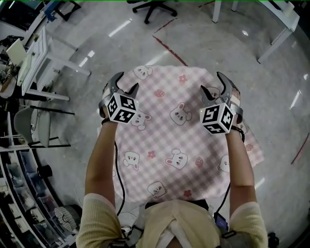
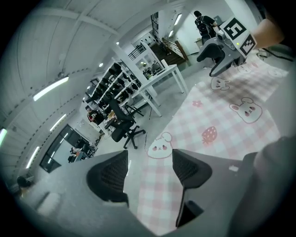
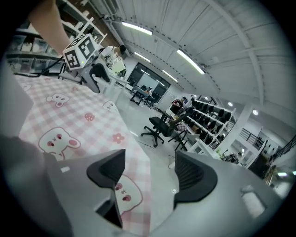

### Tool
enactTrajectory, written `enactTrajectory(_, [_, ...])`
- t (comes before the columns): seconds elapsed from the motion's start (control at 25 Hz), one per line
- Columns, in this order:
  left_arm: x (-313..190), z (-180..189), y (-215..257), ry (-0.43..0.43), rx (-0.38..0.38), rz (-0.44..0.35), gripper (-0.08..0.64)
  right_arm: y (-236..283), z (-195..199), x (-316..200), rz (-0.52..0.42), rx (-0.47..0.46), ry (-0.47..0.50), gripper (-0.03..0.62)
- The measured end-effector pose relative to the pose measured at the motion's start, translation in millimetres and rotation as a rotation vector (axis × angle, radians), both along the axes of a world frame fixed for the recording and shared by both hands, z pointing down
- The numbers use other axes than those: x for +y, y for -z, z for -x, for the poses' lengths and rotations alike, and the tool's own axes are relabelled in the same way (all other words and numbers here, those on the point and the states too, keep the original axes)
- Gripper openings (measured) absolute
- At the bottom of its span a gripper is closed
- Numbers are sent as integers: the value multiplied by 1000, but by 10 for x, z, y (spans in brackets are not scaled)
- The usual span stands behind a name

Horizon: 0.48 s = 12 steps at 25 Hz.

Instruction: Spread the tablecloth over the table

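A pink checked tablecloth (image 1: 179,140) printed with bunnies and strawberries lies spread flat over the table, its edges hanging over the sides. My left gripper (image 1: 127,81) hovers over the cloth's far left edge, jaws wide apart with nothing between them. My right gripper (image 1: 212,81) stands the same way over the far right edge, open and empty. In the left gripper view the cloth (image 2: 222,120) runs below the open jaws (image 2: 149,169), with the right gripper (image 2: 217,55) beyond. In the right gripper view the jaws (image 3: 150,173) gape over the cloth's edge (image 3: 69,120).
Glossy floor with red tape lines (image 1: 169,48) surrounds the table. A black office chair (image 1: 154,7) stands at the far side, white tables (image 1: 281,19) at the far right, and a white desk (image 1: 38,63) and shelving at the left.
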State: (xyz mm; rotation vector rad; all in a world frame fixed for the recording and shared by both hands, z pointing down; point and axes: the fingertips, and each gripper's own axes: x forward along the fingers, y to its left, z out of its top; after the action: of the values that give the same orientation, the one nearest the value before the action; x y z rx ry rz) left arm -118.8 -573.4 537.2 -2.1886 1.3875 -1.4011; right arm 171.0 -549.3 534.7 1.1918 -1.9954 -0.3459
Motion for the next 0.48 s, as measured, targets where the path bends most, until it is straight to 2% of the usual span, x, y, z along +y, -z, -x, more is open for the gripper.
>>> enactTrajectory(0.24, [184,50,30,10,25,-3,313,-44,74,210,30,-43,-33,324])
enactTrajectory(0.48, [491,28,157,54,163,-6,286,125,63,525,48,-100,-71,289])
